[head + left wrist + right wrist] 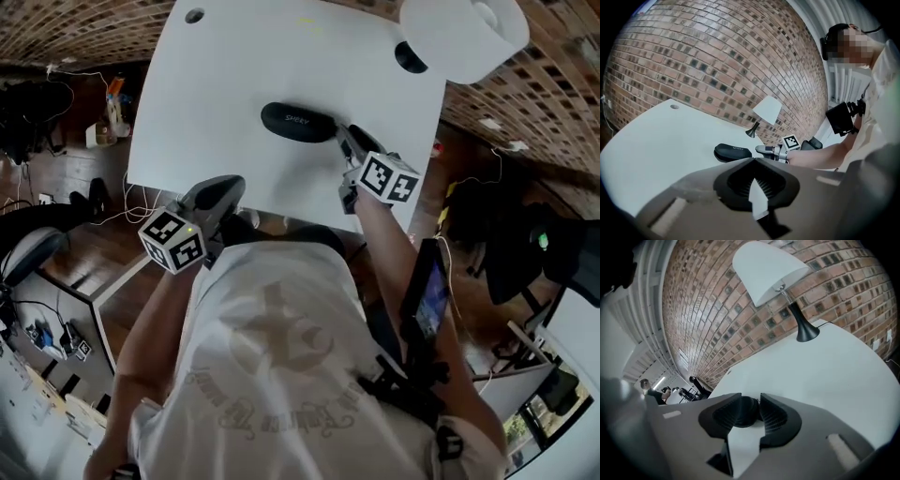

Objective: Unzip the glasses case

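A black oval glasses case [297, 122] lies on the white table [216, 84], lengthwise left to right in the head view. My right gripper [343, 133] is at the case's right end. In the right gripper view the rounded end of the case [744, 417] fills the gap between the ribbed pads, and my right gripper [749, 402] is shut on it. My left gripper [232, 186] hangs shut and empty over the table's near edge, apart from the case. From the left gripper [753, 160] the case [732, 152] and the right gripper [765, 149] show ahead.
A white-shaded lamp [464, 33] on a black base [410, 58] stands at the table's far right corner. A cable hole [194, 16] marks the far left. A brick wall [717, 61] rises behind the table. Chairs and cables crowd the floor at the left [37, 248].
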Available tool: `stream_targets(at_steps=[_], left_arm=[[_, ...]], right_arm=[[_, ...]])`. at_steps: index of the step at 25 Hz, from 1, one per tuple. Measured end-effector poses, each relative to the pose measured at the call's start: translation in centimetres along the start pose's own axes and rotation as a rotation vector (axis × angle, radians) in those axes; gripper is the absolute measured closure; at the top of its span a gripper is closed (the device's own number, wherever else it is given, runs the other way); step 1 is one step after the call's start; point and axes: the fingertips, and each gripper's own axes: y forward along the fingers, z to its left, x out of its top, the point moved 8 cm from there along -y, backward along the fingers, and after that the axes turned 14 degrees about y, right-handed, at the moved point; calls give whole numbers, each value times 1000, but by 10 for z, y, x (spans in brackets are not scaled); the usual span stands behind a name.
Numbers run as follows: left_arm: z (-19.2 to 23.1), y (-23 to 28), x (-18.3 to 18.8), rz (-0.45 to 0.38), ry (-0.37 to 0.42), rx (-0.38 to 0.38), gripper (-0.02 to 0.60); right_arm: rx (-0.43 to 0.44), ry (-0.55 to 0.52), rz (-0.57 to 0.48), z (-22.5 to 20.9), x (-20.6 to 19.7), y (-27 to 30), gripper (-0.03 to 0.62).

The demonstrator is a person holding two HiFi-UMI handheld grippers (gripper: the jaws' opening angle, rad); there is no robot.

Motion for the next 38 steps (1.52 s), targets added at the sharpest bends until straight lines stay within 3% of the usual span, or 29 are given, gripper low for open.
stream_targets(at_steps=[5,9,13,21,28,38], left_arm=[[-5,2,-3,7,17,12,578],[-15,1,-7,8,40,-21,578],[-11,-6,-5,-2,89,-31,578],[-16,-43,-31,-58,84,-51,578],[-20,-84,-54,-77,116,-76,578],[-40,-99,-70,-102,162,-147,578]], right_arm=[[50,-15,-17,6,-5,-10,510],[69,-74,-22,22,-19,-32,522],[109,-131,-41,42,-42,-59,522],[188,-213,-98,85,-96,-117,576],[200,-276,-102,120,-148,-139,579],[195,-353,-86,145,-193,-162,579]])
